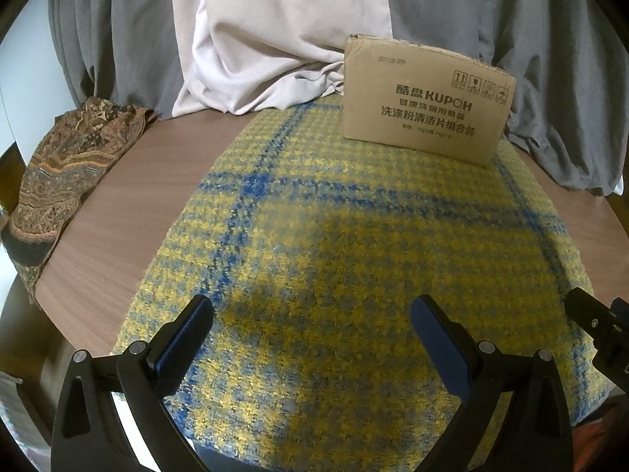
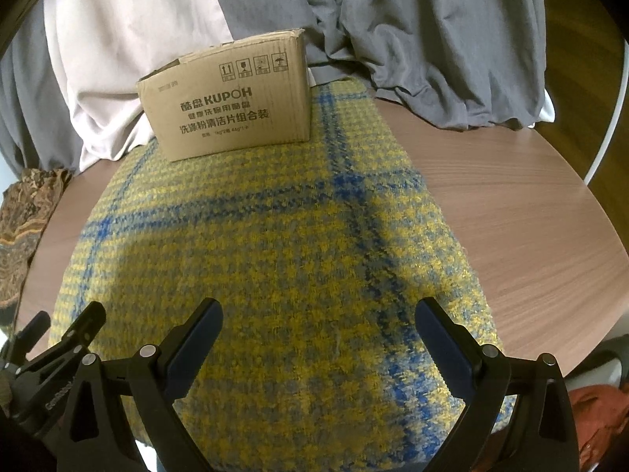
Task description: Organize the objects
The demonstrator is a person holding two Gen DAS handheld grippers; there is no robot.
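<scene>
1. Both claws, left gripper [image 1: 312, 314] and right gripper [image 2: 318, 318], hovering spread wide, empty, over plaid cloth's [image 1: 354, 236] near edge.
2. Cardboard box [image 1: 426, 100] sitting on cloth's far end.
3. Probably just starting; next needing pinches on cloth's near edge, or reaching for box.

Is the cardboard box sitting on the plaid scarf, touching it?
Touching. The right wrist view shows the cardboard box resting its bottom edge directly on the plaid scarf, no gap beneath.

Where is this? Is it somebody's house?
Probably a home, maybe a bedroom or living room. A yellow and blue plaid cloth covers a wooden table, a cardboard detergent box stands on it, and grey and white bedding or clothes are heaped behind.
</scene>
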